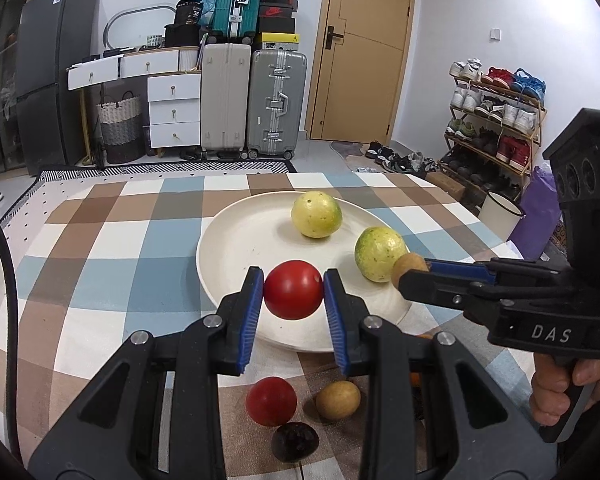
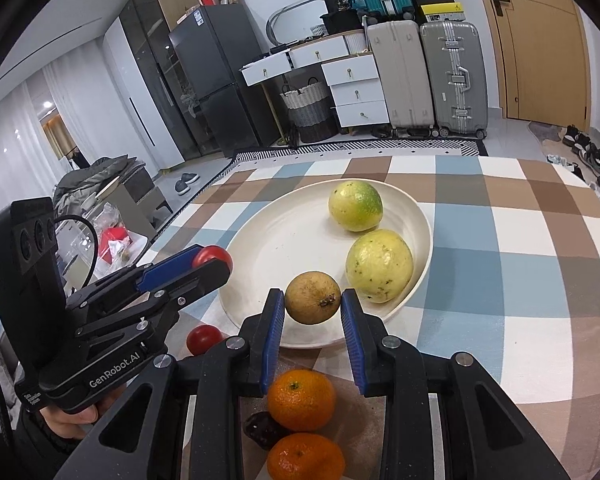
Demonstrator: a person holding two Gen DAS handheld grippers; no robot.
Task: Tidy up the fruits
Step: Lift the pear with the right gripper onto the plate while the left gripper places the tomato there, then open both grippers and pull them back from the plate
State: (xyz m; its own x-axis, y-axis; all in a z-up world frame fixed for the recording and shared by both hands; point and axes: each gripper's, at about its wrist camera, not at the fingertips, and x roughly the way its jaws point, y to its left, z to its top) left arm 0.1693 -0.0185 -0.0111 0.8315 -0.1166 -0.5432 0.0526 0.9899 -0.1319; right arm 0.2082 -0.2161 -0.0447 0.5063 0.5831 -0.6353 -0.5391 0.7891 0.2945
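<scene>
checked table (image 1: 100,248); dark fruit (image 2: 260,428) half hidden behind right gripper (image 2: 313,300).

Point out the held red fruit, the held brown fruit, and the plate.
red fruit (image 1: 293,289), left wrist view, centre of its front face
brown fruit (image 2: 313,297), right wrist view, middle of its skin
plate (image 2: 260,256), right wrist view, bare inner surface left of the fruits
</scene>
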